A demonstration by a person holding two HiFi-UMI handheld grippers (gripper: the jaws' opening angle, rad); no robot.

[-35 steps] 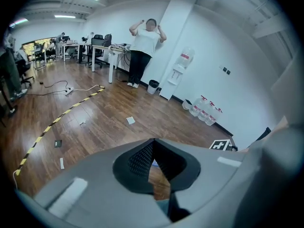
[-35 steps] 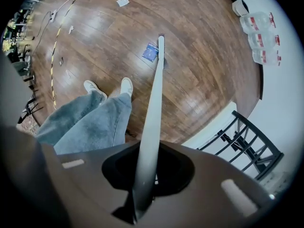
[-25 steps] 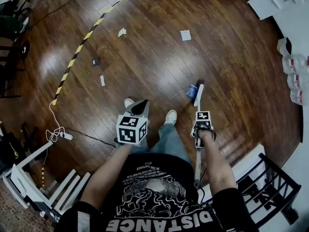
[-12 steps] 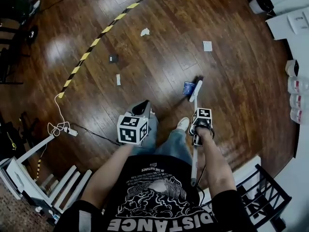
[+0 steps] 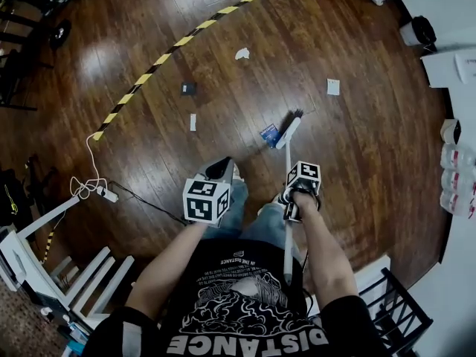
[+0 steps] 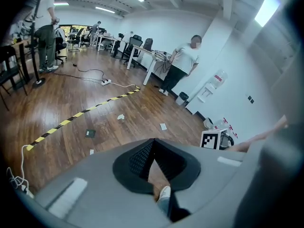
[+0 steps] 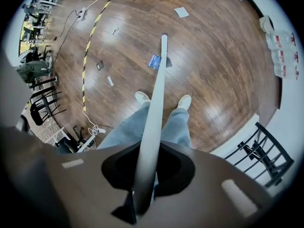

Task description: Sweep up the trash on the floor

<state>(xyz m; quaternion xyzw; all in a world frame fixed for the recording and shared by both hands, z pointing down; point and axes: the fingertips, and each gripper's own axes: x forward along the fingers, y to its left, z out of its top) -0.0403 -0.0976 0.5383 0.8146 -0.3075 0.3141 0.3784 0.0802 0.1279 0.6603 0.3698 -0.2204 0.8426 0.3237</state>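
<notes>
My right gripper [image 5: 294, 188] is shut on a white broom handle [image 7: 156, 94] that slants down to the floor. The dark broom head [image 5: 291, 123] rests on the wood floor beside a blue wrapper [image 5: 269, 134], also visible as the blue wrapper [image 7: 154, 61] in the right gripper view. More litter lies beyond it: a white paper square [image 5: 333, 86], a crumpled white scrap [image 5: 242, 53], a dark square piece [image 5: 187, 88] and a small white strip [image 5: 193, 122]. My left gripper [image 5: 221, 168] is held above my left shoe, its jaws meeting at the tips with nothing between them [image 6: 153, 141].
A yellow-black tape line [image 5: 178, 42] crosses the floor. A power strip with cable [image 5: 100, 192] lies at left by a white rack [image 5: 44, 274]. At right stand a black frame [image 5: 394, 318], bottles [image 5: 457, 181] and a bin [image 5: 418, 30]. A person [image 6: 183, 63] stands across the room.
I have stepped forward. The broom head has pushed the blue wrapper leftward, closer to the small white strip. The left gripper has held its pose.
</notes>
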